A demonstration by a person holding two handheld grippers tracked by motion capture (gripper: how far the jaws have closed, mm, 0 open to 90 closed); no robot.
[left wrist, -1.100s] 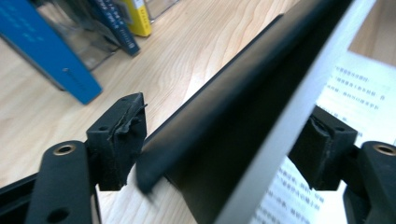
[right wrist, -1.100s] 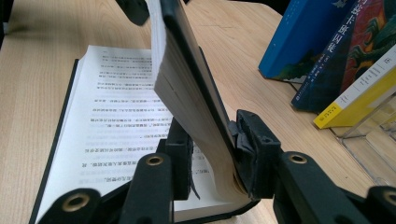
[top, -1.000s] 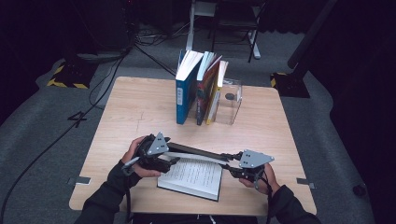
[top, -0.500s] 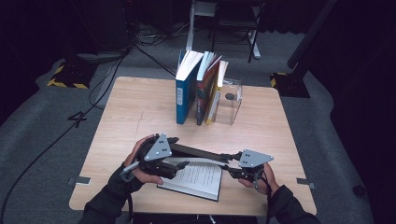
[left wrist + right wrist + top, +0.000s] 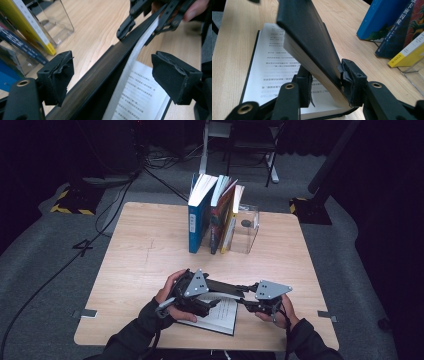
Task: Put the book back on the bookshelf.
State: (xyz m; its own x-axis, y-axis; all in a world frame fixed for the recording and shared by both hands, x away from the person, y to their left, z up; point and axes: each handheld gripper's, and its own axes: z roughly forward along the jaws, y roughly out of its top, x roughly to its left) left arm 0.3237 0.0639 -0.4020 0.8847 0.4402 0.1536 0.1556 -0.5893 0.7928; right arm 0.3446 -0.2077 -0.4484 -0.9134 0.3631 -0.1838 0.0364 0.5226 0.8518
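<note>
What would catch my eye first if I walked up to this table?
Probably the open black book at the table's near edge, its raised half gripped between the right gripper's jaws. Behind it, colourful upright books lean beside a clear plastic box.

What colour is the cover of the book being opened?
Black. The open book's cover shows best in the right gripper view, lifted above the white printed pages.

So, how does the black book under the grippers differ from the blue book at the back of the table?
The black book lies flat and open near the person's edge, printed pages showing; the blue book stands upright and closed in a row beside a clear bookend. The right gripper clamps the black book's lifted half, and the left gripper stands open around it; nothing touches the blue one. Both rest on the wooden table.
</note>
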